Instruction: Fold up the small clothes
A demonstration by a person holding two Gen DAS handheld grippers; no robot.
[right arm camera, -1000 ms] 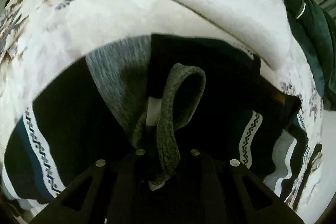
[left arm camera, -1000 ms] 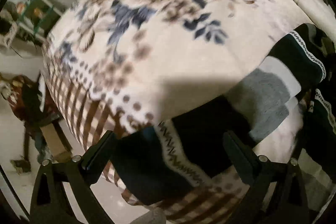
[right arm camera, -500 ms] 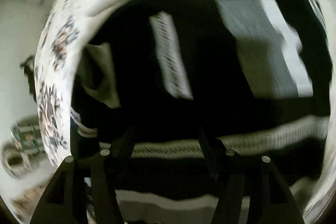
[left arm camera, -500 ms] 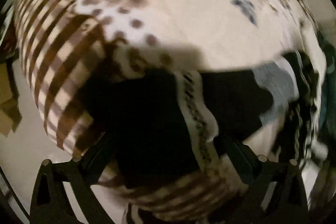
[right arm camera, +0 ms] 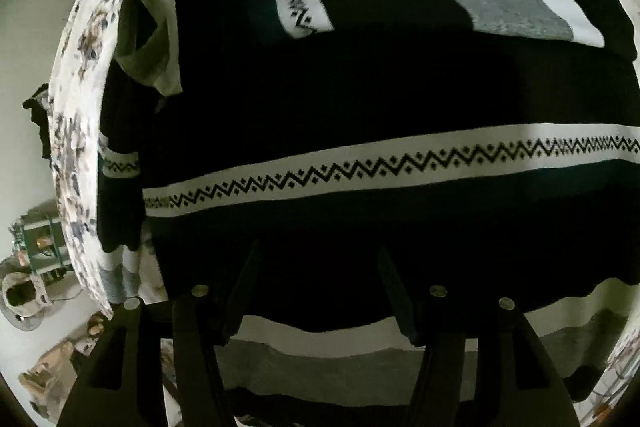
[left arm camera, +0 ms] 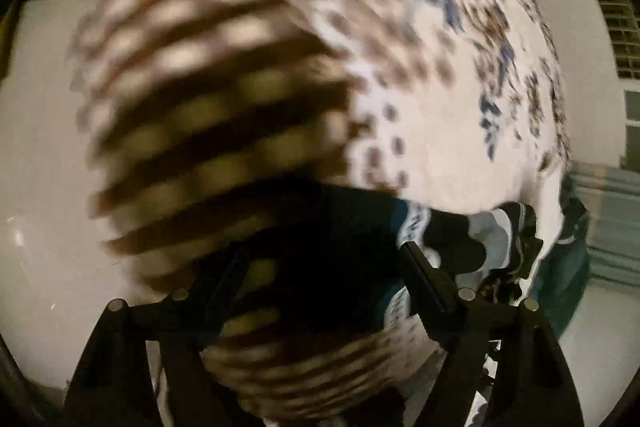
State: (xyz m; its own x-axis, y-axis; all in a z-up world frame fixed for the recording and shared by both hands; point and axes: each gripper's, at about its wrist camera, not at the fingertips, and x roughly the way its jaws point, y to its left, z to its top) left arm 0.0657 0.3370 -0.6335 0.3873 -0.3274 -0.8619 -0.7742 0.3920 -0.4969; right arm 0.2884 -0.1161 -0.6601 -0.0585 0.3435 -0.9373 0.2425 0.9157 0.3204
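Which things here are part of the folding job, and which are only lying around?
Job: dark patterned sweater; left gripper, right gripper, both open.
Lying about: floral blanket; green garment; green crate.

i see the dark sweater [right arm camera: 360, 99] filling the space ahead of my right gripper [right arm camera: 316, 255]; open floral blanket [left arm camera: 440, 99] lies beyond my left.

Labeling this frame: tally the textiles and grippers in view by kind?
Patterned dark sweater: 1
Floral bedspread: 1
Dark green garment at the bed's edge: 1
Grippers, jaws apart: 2, left gripper, right gripper
Total: 5
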